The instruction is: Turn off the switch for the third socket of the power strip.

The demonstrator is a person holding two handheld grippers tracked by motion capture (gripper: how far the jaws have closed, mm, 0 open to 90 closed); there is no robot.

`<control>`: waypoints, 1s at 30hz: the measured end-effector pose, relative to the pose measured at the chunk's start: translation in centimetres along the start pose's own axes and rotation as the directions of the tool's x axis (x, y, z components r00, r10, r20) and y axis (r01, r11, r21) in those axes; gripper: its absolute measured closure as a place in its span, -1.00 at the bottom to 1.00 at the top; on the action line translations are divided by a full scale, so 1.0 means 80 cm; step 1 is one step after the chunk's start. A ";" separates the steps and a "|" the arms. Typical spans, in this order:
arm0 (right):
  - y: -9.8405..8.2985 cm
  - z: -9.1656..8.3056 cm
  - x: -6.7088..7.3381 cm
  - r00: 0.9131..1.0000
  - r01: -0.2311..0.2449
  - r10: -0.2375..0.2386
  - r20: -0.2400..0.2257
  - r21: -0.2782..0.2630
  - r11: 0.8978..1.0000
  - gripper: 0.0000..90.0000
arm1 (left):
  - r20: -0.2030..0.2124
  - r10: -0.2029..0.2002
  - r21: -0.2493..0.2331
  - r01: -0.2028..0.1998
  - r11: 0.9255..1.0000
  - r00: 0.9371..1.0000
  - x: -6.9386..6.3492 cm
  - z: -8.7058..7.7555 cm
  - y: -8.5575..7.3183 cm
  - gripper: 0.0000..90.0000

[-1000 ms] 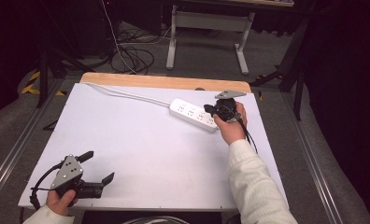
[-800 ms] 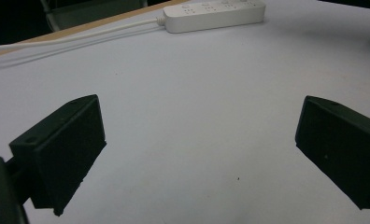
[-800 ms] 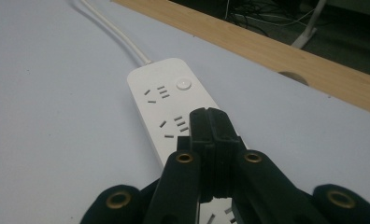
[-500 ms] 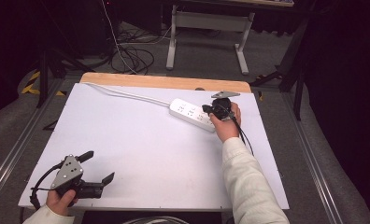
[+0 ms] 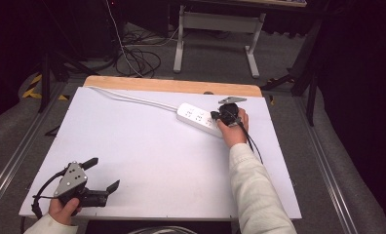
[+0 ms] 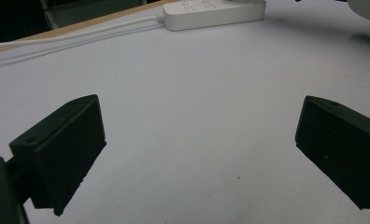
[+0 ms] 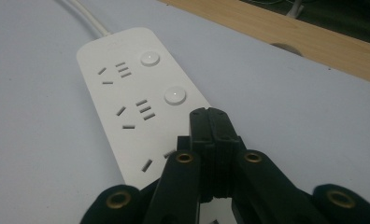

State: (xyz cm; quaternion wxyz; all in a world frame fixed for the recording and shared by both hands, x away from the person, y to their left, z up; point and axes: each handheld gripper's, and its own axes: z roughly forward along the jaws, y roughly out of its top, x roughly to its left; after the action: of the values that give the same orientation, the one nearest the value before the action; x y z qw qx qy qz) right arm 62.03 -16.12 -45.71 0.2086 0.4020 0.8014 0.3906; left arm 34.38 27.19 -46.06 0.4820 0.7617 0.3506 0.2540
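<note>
Right gripper view: the right gripper, jaws pressed together and empty, sits over the power strip's third switch.

Closed tips suit pressing a button; the left gripper waits wide open at the high view's lower left.

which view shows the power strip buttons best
The right gripper view: the power strip lies close up, two round buttons and the socket slots sharp. The high view shows the whole strip small; the left gripper view shows it far off at the top edge.
</note>
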 end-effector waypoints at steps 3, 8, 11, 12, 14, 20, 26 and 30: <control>-0.001 0.001 0.000 1.000 0.004 -0.004 0.002 0.002 1.000 1.00 | 0.003 0.005 0.002 -0.005 1.000 1.000 0.001 0.000 0.000 -0.95; -0.002 0.005 0.000 1.000 0.026 -0.026 0.013 0.008 1.000 1.00 | 0.000 0.003 0.006 -0.003 1.000 1.000 0.001 0.001 0.000 -0.95; -0.002 0.006 0.000 0.999 0.030 -0.030 0.016 0.005 1.000 1.00 | 0.000 -0.001 0.007 0.001 1.000 1.000 0.001 0.001 0.000 -0.95; -0.002 0.007 0.001 0.999 0.040 -0.040 0.018 0.006 0.999 1.00 | 0.002 0.003 0.007 -0.003 1.000 1.000 0.001 0.001 0.000 -0.95; -0.002 0.007 0.001 0.999 0.041 -0.041 0.018 0.006 0.999 1.00 | 0.002 -0.002 0.007 0.002 1.000 1.000 0.001 0.001 0.000 -0.95; -0.002 0.009 0.002 0.998 0.052 -0.052 0.030 0.010 0.999 1.00 | 0.003 0.000 0.007 0.000 1.000 1.000 0.001 0.001 0.000 -0.95; -0.003 0.010 0.003 0.998 0.047 -0.047 0.033 0.010 0.999 1.00 | 0.003 -0.004 0.006 0.004 1.000 1.000 0.000 0.002 0.000 -0.95; -0.002 0.010 0.006 0.997 0.060 -0.060 0.046 0.018 0.998 1.00 | 0.004 0.000 0.008 0.000 1.000 1.000 0.000 0.002 0.000 -0.95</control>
State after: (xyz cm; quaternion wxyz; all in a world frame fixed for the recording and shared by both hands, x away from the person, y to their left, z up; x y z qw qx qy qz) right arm 62.20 -15.45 -46.32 0.2353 0.3884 0.8113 0.3682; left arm 34.48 27.14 -46.12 0.4796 0.7641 0.3506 0.2513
